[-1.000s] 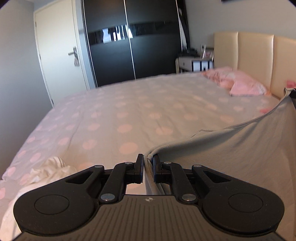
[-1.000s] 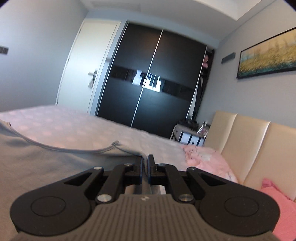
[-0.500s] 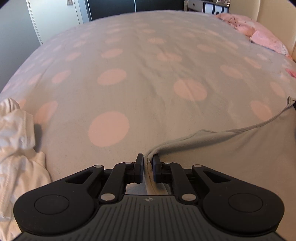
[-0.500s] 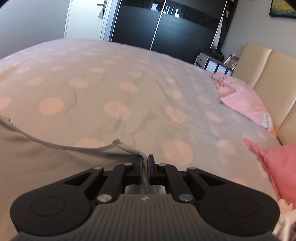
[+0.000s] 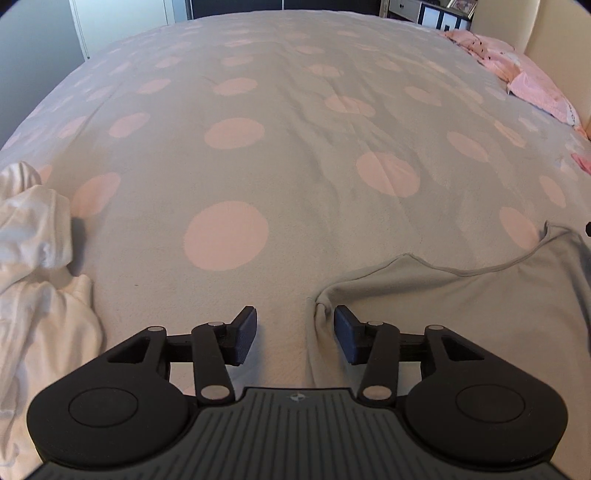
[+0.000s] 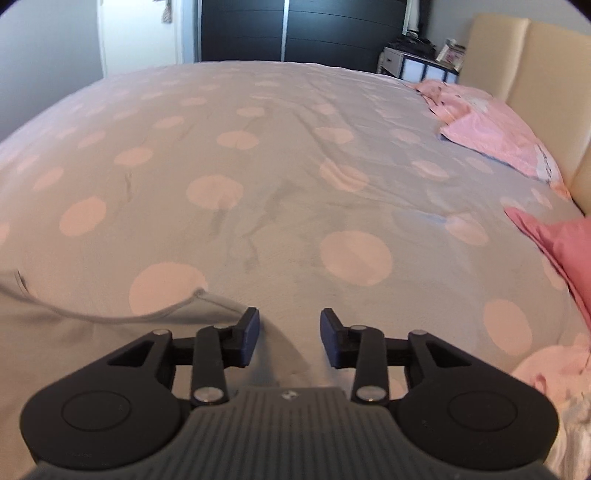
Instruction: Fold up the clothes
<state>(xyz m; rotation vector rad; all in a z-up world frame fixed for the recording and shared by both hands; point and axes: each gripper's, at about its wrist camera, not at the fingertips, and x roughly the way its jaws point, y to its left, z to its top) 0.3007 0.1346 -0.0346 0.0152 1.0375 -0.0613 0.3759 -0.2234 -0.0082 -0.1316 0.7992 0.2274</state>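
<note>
A bed in a grey, pink-dotted cover bears a flat grey garment, crumpled white clothes (at its left edge) and pink pillows by the headboard

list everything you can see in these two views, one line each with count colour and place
grey garment: one, grey, flat on the near part of the bed, released
bedspread: one, grey with pink dots, covers the bed
white clothes: one heap, white, near left edge of the bed
pink pillows: at least two, pink, by the headboard
headboard: one, cream, padded, right end of the bed
wardrobe: one, black, behind the bed
door: one, white, left of the wardrobe
bedside table: one, white, beside the headboard
left hand-held gripper: one, black, jaws just opened, garment corner between them
right hand-held gripper: one, black, jaws just opened
</note>
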